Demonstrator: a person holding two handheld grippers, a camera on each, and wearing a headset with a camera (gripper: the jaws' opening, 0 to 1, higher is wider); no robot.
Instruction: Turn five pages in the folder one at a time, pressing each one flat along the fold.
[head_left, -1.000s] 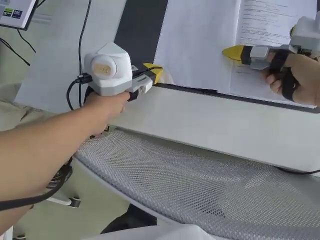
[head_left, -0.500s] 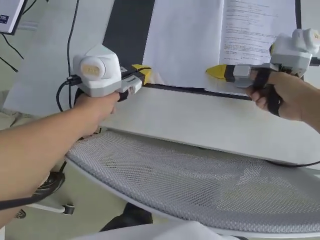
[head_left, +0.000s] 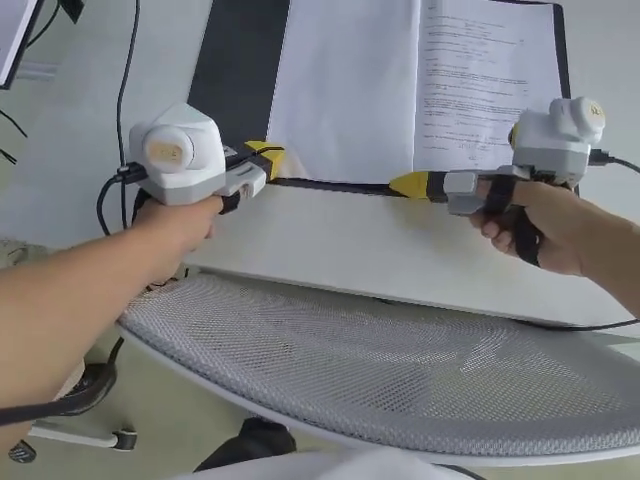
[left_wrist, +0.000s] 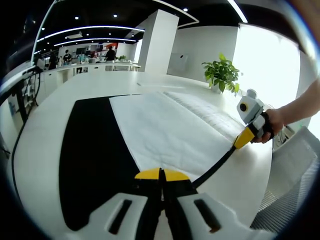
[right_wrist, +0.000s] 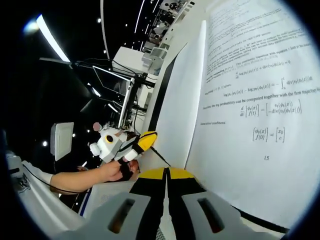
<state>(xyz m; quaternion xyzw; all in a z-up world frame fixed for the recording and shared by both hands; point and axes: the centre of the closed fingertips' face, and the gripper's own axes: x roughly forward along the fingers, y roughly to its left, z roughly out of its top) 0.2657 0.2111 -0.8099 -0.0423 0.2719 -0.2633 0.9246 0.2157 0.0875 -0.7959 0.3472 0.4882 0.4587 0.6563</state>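
Observation:
The folder lies open on the white table (head_left: 400, 240): black cover (head_left: 240, 60) at left, a blank white page (head_left: 345, 90) in the middle, a printed page (head_left: 480, 80) at right. My left gripper (head_left: 265, 155) is shut, its yellow tips by the blank page's near left corner. In the left gripper view the shut tips (left_wrist: 161, 174) sit where the black cover (left_wrist: 90, 160) meets the white page (left_wrist: 165, 130). My right gripper (head_left: 405, 183) is shut at the folder's near edge, close to the fold. The right gripper view has its tips (right_wrist: 166, 172) between the blank page (right_wrist: 185, 100) and the printed page (right_wrist: 250, 100).
A grey mesh chair back (head_left: 400, 360) lies across the foreground below the table's near edge. A black cable (head_left: 125, 90) runs over the table at left, and a monitor corner (head_left: 15, 40) stands at far left. A potted plant (left_wrist: 222, 75) stands at the table's far side.
My right gripper has drawn back along the fold from over the pages to the folder's near edge. The left gripper stays by the near left corner. The head camera has shifted.

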